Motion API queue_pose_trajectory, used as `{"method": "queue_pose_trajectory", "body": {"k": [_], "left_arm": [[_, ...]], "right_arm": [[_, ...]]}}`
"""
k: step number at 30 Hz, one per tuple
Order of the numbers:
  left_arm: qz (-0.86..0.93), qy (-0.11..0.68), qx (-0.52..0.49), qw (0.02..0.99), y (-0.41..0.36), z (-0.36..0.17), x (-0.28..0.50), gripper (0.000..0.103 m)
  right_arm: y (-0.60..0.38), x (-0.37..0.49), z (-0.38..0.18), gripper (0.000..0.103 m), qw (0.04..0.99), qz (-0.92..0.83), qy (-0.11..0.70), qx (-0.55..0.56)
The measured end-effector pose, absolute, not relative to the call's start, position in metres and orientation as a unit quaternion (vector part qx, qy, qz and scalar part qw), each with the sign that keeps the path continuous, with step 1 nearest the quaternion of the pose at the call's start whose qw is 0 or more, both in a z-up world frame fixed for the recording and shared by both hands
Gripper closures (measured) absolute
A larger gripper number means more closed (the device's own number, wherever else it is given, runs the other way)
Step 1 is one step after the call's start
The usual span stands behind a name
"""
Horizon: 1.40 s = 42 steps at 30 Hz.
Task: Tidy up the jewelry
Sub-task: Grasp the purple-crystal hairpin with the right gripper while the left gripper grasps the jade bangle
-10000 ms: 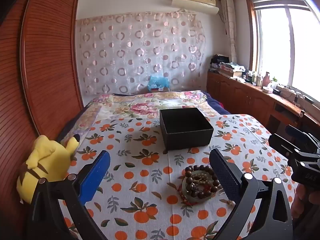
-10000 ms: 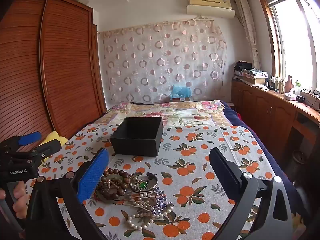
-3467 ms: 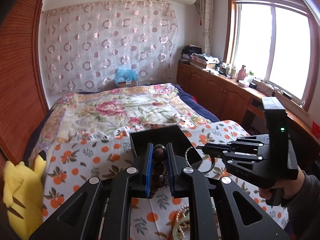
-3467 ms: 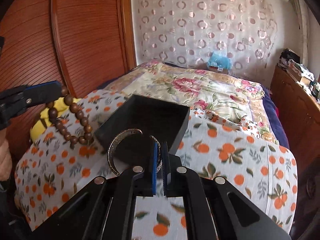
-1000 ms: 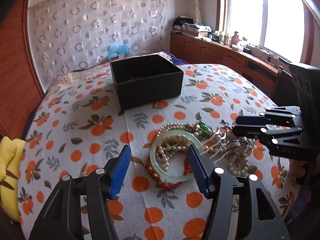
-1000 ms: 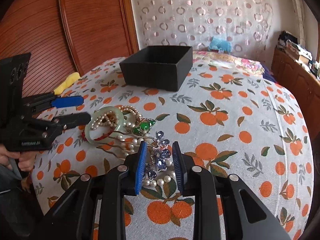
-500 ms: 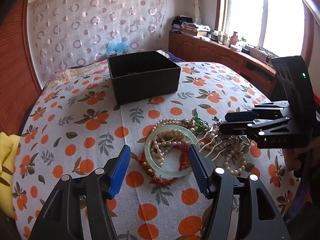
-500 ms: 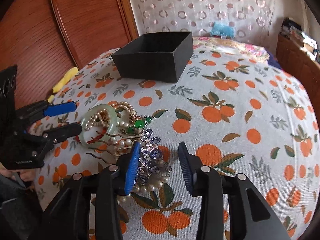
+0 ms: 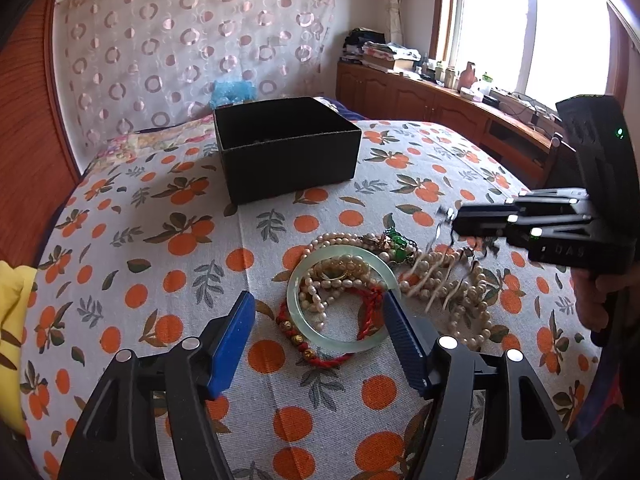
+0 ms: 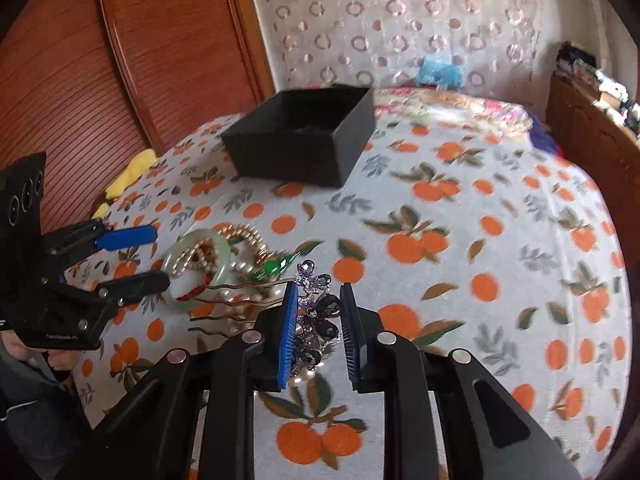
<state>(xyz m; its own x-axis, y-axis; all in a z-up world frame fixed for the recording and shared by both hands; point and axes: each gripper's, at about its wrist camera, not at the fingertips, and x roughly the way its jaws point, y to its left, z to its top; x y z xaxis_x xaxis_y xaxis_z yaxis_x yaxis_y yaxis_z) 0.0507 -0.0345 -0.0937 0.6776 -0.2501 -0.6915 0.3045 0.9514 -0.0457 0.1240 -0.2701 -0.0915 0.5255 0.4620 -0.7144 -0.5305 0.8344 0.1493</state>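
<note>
Now the jeweled hair comb (image 10: pixel 316 316) is bracketed by the right hand-held gripper (image 10: pixel 319 326).
Its jaws are part-open, not yet clamped; the left hand-held gripper (image 9: pixel 319 334) is held wide open, empty, around the jade bangle (image 9: pixel 340 298).

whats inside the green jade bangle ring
Pearl strands and part of a red braided bracelet lie inside the pale green bangle. Anything beneath the pearls is covered.

At lower centre the left gripper (image 9: pixel 318 334) stands open, its blue pads either side of a pale green bangle (image 9: pixel 340 294) lying over pearl strands (image 9: pixel 460 292) and a red cord bracelet (image 9: pixel 320 354). A black box (image 9: pixel 288 148) sits above centre; the right gripper (image 9: pixel 460 220) enters from the right edge
</note>
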Motion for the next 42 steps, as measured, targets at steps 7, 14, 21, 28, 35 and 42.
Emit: {"method": "queue_pose_trajectory", "body": {"k": [7,14,21,28,35,42], "left_arm": [[-0.165,0.387,0.036,0.906,-0.04,-0.098,0.058,0.033],[-0.173,0.404,0.047,0.897,-0.05,-0.106,0.07,0.029],[-0.169,0.414,0.065,0.892,-0.057,-0.109,0.077,0.029],[-0.169,0.405,0.076,0.895,-0.06,-0.108,0.074,0.034],[-0.163,0.374,0.058,0.911,-0.049,-0.087,0.067,0.034],[-0.147,0.357,0.046,0.921,-0.034,-0.071,0.072,0.034]], "right_arm": [[-0.282,0.125,-0.082,0.08,0.89,0.257,0.373,-0.056],[-0.293,0.126,-0.084,0.08,0.895,0.244,0.37,-0.051],[-0.294,0.126,-0.085,0.08,0.894,0.245,0.371,-0.05],[-0.291,0.124,-0.086,0.08,0.893,0.248,0.372,-0.053],[-0.286,0.128,-0.075,0.08,0.897,0.248,0.363,-0.056],[-0.274,0.142,-0.063,0.08,0.899,0.252,0.352,-0.064]]}}
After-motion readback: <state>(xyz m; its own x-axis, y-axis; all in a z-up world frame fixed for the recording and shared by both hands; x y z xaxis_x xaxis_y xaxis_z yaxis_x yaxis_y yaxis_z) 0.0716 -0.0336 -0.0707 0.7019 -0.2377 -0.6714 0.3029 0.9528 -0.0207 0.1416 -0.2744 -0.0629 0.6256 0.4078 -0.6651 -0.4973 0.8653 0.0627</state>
